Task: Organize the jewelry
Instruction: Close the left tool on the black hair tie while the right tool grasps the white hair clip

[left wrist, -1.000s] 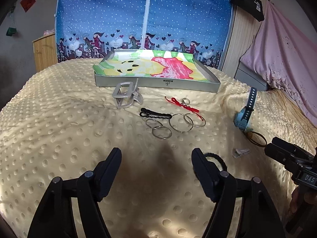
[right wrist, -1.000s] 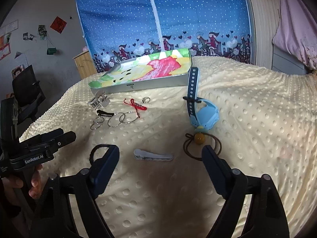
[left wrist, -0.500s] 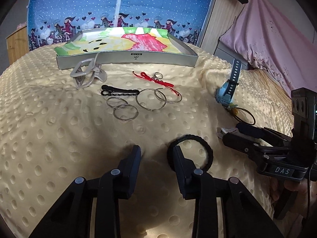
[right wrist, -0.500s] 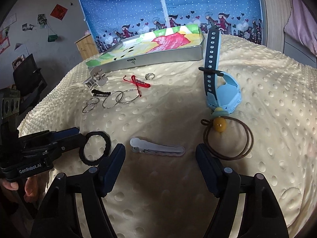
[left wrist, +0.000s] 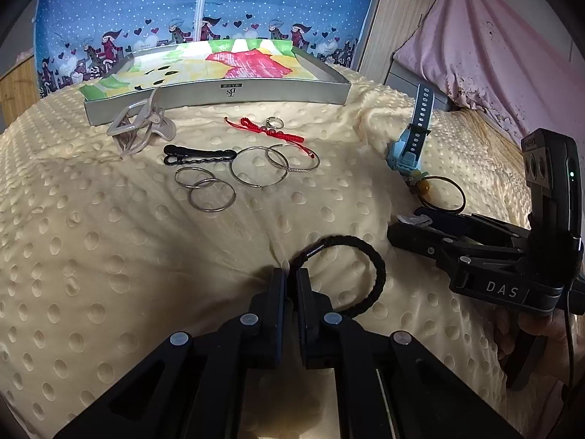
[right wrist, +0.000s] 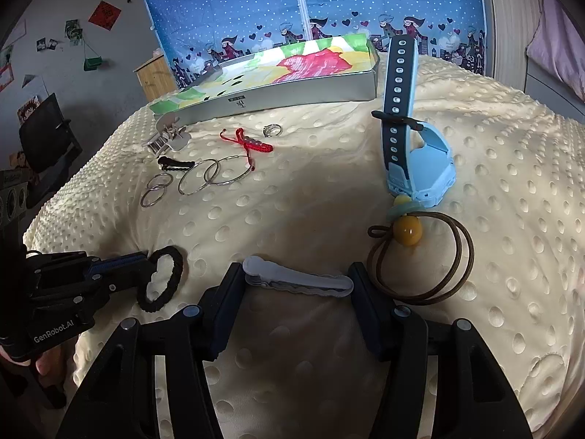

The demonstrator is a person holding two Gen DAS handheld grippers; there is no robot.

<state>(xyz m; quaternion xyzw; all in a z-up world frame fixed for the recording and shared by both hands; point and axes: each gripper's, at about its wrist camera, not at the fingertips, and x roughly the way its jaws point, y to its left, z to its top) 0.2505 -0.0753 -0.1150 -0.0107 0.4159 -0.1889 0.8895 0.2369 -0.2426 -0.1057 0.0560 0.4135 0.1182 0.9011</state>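
Nearest: left gripper (left wrist: 289, 277), jaws pinched shut on the near edge of a black braided hair tie (left wrist: 369, 256) lying on the cream dotted blanket (left wrist: 91, 248); right gripper (right wrist: 296, 278), jaws closing with a pale grey hair clip (right wrist: 298, 278) lengthwise between them. Mid-field: brown elastic with amber bead (right wrist: 408, 231), blue watch (right wrist: 420, 161), silver hoops (left wrist: 257, 166), black clip (left wrist: 199, 154), red cord bracelet (left wrist: 272, 133), ring (left wrist: 274, 122), clear claw clip (left wrist: 140, 128). Farthest: silver tray (left wrist: 219, 91) with a colourful liner.

A cream dimpled bed (right wrist: 493, 168) is strewn with a tray (left wrist: 219, 91), silver hoops (left wrist: 256, 166), clips, hair ties and a blue watch (right wrist: 420, 168).
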